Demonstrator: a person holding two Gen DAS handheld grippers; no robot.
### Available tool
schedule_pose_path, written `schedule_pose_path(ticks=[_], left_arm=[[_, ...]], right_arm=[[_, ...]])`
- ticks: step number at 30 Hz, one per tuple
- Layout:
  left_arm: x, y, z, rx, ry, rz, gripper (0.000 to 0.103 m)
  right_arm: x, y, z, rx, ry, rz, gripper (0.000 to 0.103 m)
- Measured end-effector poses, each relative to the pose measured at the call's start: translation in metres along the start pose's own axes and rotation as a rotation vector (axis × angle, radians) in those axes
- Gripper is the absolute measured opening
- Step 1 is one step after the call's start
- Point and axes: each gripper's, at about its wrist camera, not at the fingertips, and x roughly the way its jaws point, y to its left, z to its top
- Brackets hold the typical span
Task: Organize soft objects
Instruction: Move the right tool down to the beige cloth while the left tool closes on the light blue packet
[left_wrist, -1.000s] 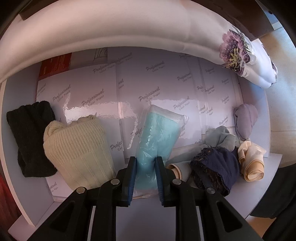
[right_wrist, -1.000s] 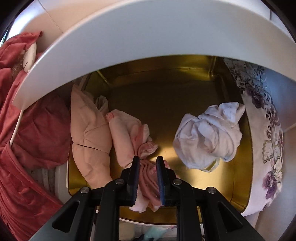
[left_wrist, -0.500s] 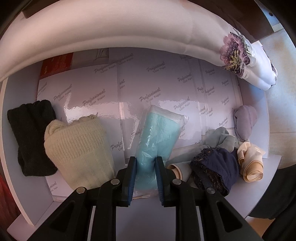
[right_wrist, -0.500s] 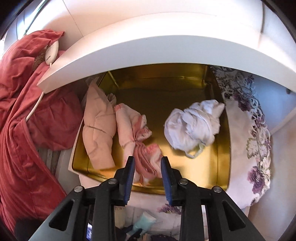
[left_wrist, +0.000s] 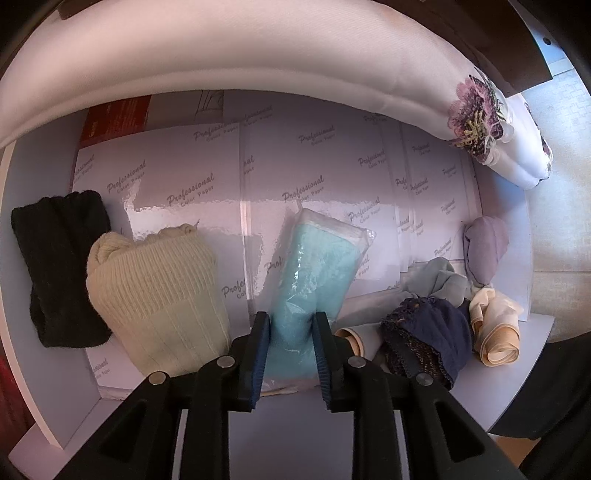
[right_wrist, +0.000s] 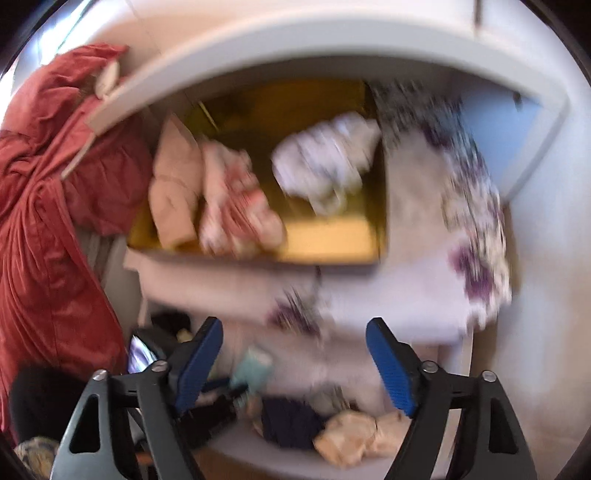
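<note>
Black knit sock (left_wrist: 59, 266) at left; cream ribbed knit sock (left_wrist: 155, 295) beside it; turquoise cloth in clear plastic bag (left_wrist: 314, 273) at centre; navy lace garment (left_wrist: 428, 336) lower right; white pillow with purple flower embroidery (left_wrist: 476, 114) upper right.

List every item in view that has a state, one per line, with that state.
left gripper: shut on the bagged turquoise cloth
bagged turquoise cloth: sealed in clear plastic, lying on the shelf
right gripper: open, empty, jaws just opened
pink cloth: released, lying crumpled in the gold tray
gold tray: holding three cloths
white cloth: crumpled
cream knit sock: folded
black knit sock: folded
</note>
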Motion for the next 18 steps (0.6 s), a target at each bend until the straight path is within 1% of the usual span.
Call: schedule_pose_path(ticks=[2, 4, 5, 7, 9, 11, 14, 15, 16, 18], left_arm=[[0.000, 0.003, 0.000, -0.011, 0.006, -0.008, 0.029], [0.000, 0.004, 0.000, -0.023, 0.011, -0.009, 0.031], [-0.001, 0.005, 0.000, -0.032, 0.014, -0.012, 0.033], [-0.002, 0.010, 0.000, -0.050, 0.019, -0.016, 0.034], [-0.006, 0.011, -0.001, -0.047, 0.010, -0.001, 0.034], [-0.012, 0.008, 0.000, -0.029, -0.012, 0.018, 0.034], [-0.023, 0.008, 0.001, -0.020, -0.051, 0.013, 0.035], [-0.025, 0.010, 0.001, -0.027, -0.055, 0.040, 0.035], [-0.025, 0.013, 0.000, -0.040, -0.060, 0.048, 0.035], [-0.025, 0.020, 0.000, -0.076, -0.044, 0.015, 0.035]], right_arm=[[0.015, -0.015, -0.012, 0.035, 0.100, -0.011, 0.084], [0.029, -0.027, -0.023, 0.072, 0.181, -0.024, 0.084], [0.036, -0.032, -0.027, 0.085, 0.215, -0.025, 0.084], [0.047, -0.039, -0.032, 0.109, 0.248, -0.054, 0.087], [0.054, -0.045, -0.033, 0.129, 0.263, -0.071, 0.102], [0.060, -0.050, -0.033, 0.161, 0.274, -0.062, 0.103], [0.068, -0.056, -0.036, 0.194, 0.281, -0.051, 0.103], [0.069, -0.055, -0.036, 0.196, 0.276, -0.054, 0.103], [0.069, -0.055, -0.036, 0.193, 0.265, -0.067, 0.103], [0.070, -0.053, -0.033, 0.174, 0.254, -0.098, 0.103]])
